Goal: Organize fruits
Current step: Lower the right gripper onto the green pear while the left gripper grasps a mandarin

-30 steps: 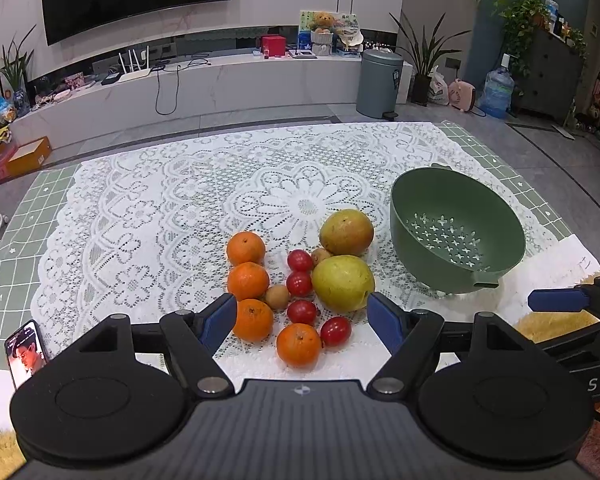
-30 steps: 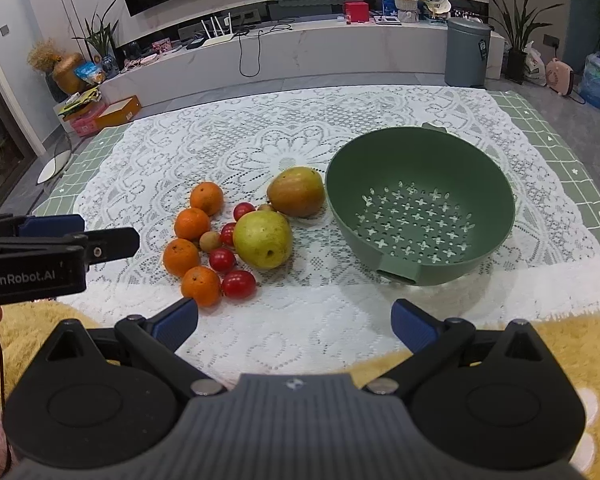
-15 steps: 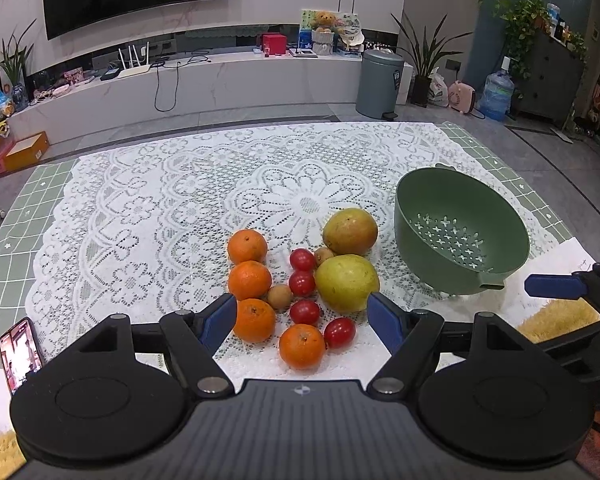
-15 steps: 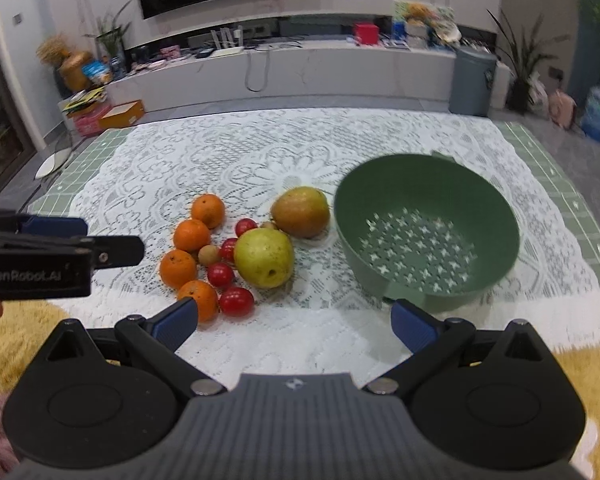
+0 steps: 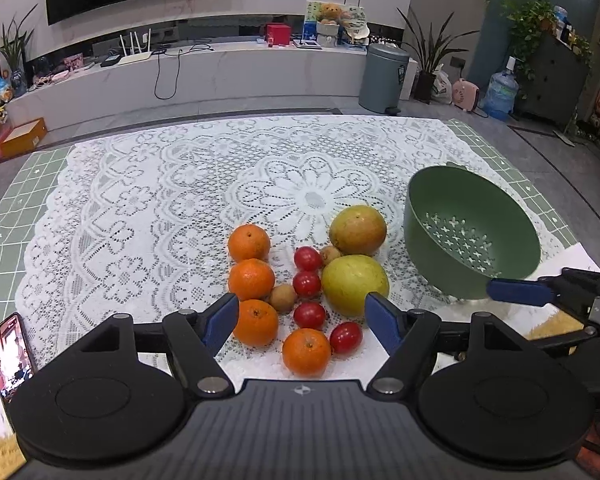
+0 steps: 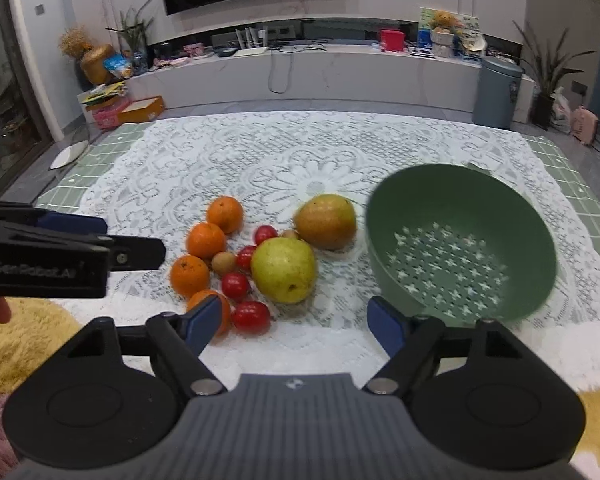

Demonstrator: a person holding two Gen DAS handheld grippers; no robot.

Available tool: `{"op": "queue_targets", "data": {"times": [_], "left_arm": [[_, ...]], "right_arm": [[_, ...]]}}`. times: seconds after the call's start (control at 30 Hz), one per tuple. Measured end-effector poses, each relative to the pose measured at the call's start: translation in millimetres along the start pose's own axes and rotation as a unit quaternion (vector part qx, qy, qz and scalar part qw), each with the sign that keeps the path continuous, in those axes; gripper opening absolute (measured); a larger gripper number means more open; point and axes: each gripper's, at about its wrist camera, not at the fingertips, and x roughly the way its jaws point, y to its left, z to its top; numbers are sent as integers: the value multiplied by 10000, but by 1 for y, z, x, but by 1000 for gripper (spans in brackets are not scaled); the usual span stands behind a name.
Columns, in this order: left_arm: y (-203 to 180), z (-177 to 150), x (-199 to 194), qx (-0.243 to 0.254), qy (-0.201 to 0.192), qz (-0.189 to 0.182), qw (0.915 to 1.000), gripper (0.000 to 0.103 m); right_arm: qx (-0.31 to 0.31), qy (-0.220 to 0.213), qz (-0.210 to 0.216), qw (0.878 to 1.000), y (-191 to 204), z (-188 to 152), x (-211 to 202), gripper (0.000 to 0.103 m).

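On the white lace-covered desk [image 5: 148,208], the fruits sit clustered just left of the empty green perforated plastic colander [image 6: 460,240], nothing yet picked: left gripper [image 5: 302,320] fingers released, right gripper [image 6: 296,320] fingers closing on nothing, likely needing to reach the yellow-green pear [image 6: 283,270].

A white lace cloth [image 5: 148,208] with a large flower pattern at its centre covers the bench, over a pale green cover [image 5: 4,216] marked in a white grid. On the lace lie four bright orange oranges [image 5: 249,242], four glossy red cherry tomatoes [image 5: 307,258], two small tan-brown round fruits [image 5: 283,298], a yellow-green pear [image 5: 354,284] and, farther off, a mango [image 5: 358,230] shaded green to orange-red. To the right sits a dull green colander [image 5: 472,232] pierced with cross-shaped holes that show white. Both grippers are black with blue pads on their fingers [image 5: 220,322]. Yellow shaggy fabric [image 6: 28,344] lies at the near edge.
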Motion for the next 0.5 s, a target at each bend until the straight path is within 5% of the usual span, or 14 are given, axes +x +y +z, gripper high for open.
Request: {"op": "queue_targets", "data": {"times": [0.5], "left_arm": [[16, 15, 26, -15, -88, -91, 9999, 80]], "right_arm": [[-349, 79, 27, 9994, 11, 19, 35, 72]]}}
